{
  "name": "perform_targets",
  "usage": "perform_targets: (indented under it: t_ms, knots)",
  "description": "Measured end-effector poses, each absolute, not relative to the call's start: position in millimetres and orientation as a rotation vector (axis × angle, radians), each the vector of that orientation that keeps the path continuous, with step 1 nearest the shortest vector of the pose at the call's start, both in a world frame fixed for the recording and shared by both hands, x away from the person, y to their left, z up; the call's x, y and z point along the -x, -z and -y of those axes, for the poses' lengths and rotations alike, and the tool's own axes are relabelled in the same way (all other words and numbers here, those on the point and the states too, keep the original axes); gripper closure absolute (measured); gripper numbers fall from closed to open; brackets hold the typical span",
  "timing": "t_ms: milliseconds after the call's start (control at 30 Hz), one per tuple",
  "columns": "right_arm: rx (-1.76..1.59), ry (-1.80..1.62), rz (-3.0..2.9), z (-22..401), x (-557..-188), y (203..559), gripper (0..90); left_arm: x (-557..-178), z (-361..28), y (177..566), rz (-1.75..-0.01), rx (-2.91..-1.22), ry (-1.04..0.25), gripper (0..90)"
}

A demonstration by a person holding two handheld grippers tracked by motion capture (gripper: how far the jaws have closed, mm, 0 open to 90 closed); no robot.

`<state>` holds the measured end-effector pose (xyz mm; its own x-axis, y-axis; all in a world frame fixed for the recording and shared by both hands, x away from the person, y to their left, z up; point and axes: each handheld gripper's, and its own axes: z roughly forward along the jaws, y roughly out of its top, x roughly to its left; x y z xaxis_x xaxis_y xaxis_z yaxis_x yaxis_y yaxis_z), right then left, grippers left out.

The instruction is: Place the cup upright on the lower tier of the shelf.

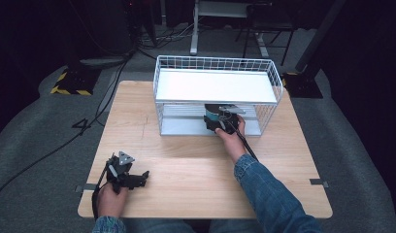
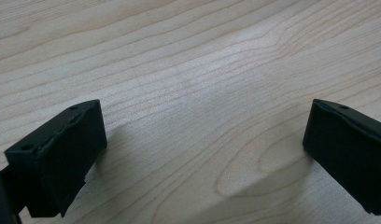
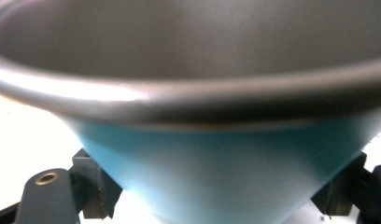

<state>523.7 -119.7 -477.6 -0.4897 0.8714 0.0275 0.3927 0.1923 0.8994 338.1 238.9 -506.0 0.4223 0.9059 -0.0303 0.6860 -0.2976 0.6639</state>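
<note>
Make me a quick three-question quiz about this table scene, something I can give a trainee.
1. True or false: the left gripper has its jaws closed on a bowl.
2. Which level of the white wire rack is the teal bowl at? A) top shelf B) lower level C) beside it on the table
3. In a few words, what is the right gripper doing?

Key
1. False: in the left gripper view its jaws stand wide apart over bare wood, with nothing between them.
2. B: the high view shows it under the top shelf.
3. Gripping the teal bowl low on its sides, inside the rack's open front.
</note>
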Motion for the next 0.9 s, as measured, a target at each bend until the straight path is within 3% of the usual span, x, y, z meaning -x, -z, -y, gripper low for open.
perform_targets:
  t_ms: [433, 500, 900]
  knots:
    - [-1.168, -1.27, -2.002, 122.1, -527.4, 481.8, 19.8, -337.9, -238.7, 506.0, -1.343, -2.074, -0.474, 0.1]
    - [-1.139, -1.234, -1.997, 122.7, -526.8, 483.1, 13.4, -337.9, -238.7, 506.0, -1.343, -2.075, -0.474, 0.1]
    - [-1.153, -1.25, -2.004, 126.0, -522.6, 479.5, 15.6, -337.9, -238.7, 506.0, -1.343, -2.074, -0.473, 0.1]
